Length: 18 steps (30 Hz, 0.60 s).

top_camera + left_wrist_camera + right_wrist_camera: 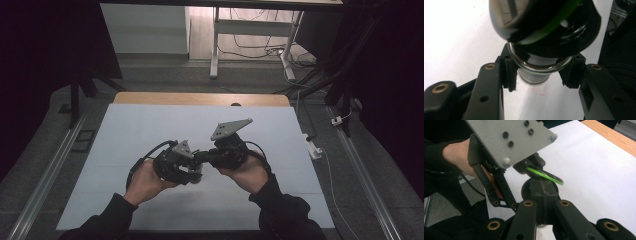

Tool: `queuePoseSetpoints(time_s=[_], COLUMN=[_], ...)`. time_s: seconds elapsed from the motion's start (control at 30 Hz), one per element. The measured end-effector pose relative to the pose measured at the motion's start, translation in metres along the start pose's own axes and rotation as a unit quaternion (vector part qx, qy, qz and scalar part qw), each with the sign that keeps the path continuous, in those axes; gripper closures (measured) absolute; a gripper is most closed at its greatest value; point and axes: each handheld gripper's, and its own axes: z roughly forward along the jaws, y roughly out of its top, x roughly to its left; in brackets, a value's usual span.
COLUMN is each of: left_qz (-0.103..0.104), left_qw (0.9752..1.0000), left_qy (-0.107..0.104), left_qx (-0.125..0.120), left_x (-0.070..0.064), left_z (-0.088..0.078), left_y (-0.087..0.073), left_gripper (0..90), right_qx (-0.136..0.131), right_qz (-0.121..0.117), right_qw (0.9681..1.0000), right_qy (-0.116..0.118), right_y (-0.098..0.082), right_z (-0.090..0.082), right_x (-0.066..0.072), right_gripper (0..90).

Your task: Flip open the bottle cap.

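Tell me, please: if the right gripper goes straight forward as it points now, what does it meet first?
Probably the left gripper right ahead; the right gripper is already shut on a dark green-edged thing between them.

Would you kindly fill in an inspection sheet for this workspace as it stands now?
Surface: white sheet over a wooden table.
Job's things: glass jar with black, green-striped lid, held above the sheet.
Clutter: nothing seen.
Grippers: left gripper shut on the jar's neck; right gripper shut on the lid.
Cables: one trails from each gripper; power strip and wires on the floor.
Surroundings: grey floor, desk frame beyond.
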Motion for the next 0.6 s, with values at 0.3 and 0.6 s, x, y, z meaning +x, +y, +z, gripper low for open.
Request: queuePoseSetpoints(time_s=[0.3,0.6], left_qz=[0.004,0.010], left_qw=[1.0000,0.9999], left_qy=[-0.002,-0.003], left_qx=[0.002,0.003], left_x=[-0.0009,-0.0026], left_z=[0.0014,0.0031], left_y=[0.0001,0.0006], left_gripper=[54.0,54.0], right_qx=[-0.005,-0.005], right_qz=[-0.001,0.011], right_qw=[1.0000,0.9998], right_qy=[-0.005,-0.013], right_y=[0.0040,0.0068], right_z=[0.0021,0.0016], right_x=[-0.0040,-0.0100], right_gripper=[89.6,89.6])
